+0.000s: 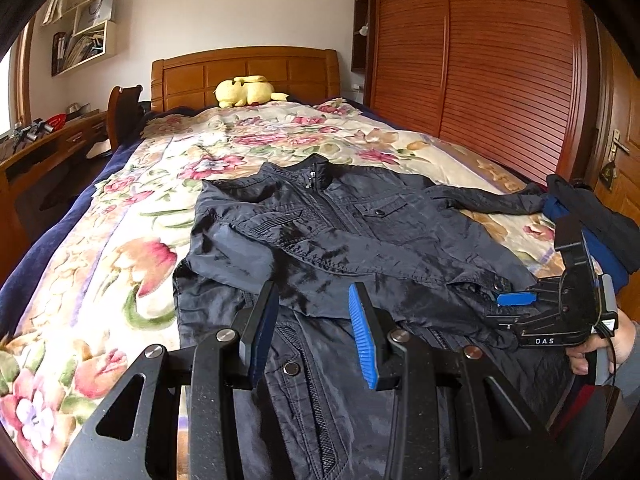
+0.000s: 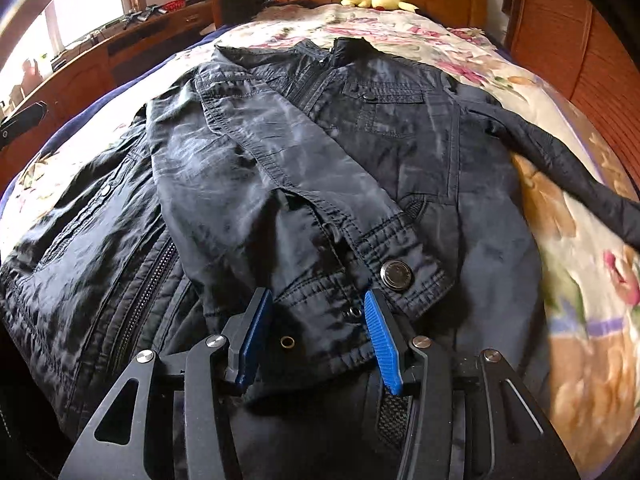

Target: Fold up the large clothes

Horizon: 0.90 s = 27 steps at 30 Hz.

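A dark navy jacket (image 1: 360,220) (image 2: 320,140) lies face up on the floral quilt (image 1: 120,220), collar toward the headboard. One sleeve is folded across its front, and the cuff with a metal snap (image 2: 396,274) rests on the lower hem. The other sleeve (image 2: 560,168) stretches out to the right. My right gripper (image 2: 318,320) hangs just over that cuff; its jaws stand apart, and the cuff edge lies loose between the blue pads. In the left wrist view it shows at the right (image 1: 500,307), held by a hand. My left gripper (image 1: 314,316) hovers open over the jacket's lower left part.
A yellow plush toy (image 1: 248,90) lies by the wooden headboard (image 1: 244,68). A tall slatted wardrobe (image 1: 480,60) runs along the bed's right side, a wooden desk (image 1: 48,148) along the left. More dark and blue clothes (image 1: 592,216) are piled at the bed's right edge.
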Each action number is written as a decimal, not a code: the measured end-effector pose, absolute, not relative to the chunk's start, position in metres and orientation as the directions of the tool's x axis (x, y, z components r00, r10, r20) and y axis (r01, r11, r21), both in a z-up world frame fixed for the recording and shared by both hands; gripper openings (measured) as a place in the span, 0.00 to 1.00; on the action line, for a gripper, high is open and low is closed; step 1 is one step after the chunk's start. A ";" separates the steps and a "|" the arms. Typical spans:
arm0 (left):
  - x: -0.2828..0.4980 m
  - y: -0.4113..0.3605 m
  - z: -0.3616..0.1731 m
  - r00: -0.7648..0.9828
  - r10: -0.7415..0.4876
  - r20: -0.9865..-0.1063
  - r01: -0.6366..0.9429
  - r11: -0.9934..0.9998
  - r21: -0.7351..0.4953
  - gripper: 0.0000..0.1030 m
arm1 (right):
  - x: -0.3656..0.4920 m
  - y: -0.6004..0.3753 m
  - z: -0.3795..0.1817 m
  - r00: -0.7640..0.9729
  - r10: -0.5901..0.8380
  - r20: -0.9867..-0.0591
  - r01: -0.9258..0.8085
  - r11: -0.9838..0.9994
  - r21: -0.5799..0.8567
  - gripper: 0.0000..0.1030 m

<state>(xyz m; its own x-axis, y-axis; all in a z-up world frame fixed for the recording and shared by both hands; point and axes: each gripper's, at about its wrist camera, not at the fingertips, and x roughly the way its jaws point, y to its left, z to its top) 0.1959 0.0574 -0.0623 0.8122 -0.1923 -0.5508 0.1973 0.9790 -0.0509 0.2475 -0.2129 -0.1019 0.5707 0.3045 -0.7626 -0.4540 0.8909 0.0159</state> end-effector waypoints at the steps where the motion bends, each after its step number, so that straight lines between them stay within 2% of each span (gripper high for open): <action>1: 0.196 0.056 -0.063 0.812 -0.193 -0.551 0.199 0.979 -0.050 0.36 | 0.246 -0.216 -0.100 0.570 0.306 -0.762 -0.451 0.892 0.021 0.48; 5: 0.197 0.054 -0.065 0.809 -0.189 -0.557 0.198 0.979 -0.044 0.36 | 0.241 -0.232 -0.083 0.585 0.317 -0.747 -0.443 0.896 0.034 0.48; 8: 0.198 0.054 -0.067 0.806 -0.181 -0.564 0.192 0.981 -0.041 0.36 | 0.240 -0.252 -0.066 0.632 0.281 -0.723 -0.415 0.910 -0.009 0.50; 11: 0.201 0.052 -0.071 0.800 -0.177 -0.573 0.188 0.981 -0.041 0.36 | 0.252 -0.277 -0.052 0.667 0.242 -0.705 -0.392 0.918 -0.056 0.61; 15: 0.202 0.047 -0.076 0.790 -0.179 -0.587 0.193 0.980 -0.039 0.36 | 0.279 -0.308 -0.045 0.689 0.184 -0.701 -0.350 0.931 -0.099 0.69; 27: 0.217 0.020 -0.098 0.740 -0.171 -0.651 0.222 0.975 -0.004 0.36 | 0.406 -0.387 -0.072 0.666 -0.074 -0.742 -0.142 0.965 -0.223 0.73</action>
<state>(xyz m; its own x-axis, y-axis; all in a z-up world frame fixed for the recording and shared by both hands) 0.2170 0.0204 -0.0982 0.7396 -0.1709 -0.6510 0.2215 0.9751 -0.0043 0.4063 -0.3865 -0.0724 0.6664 -0.0737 -0.7420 -0.1415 0.9645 -0.2229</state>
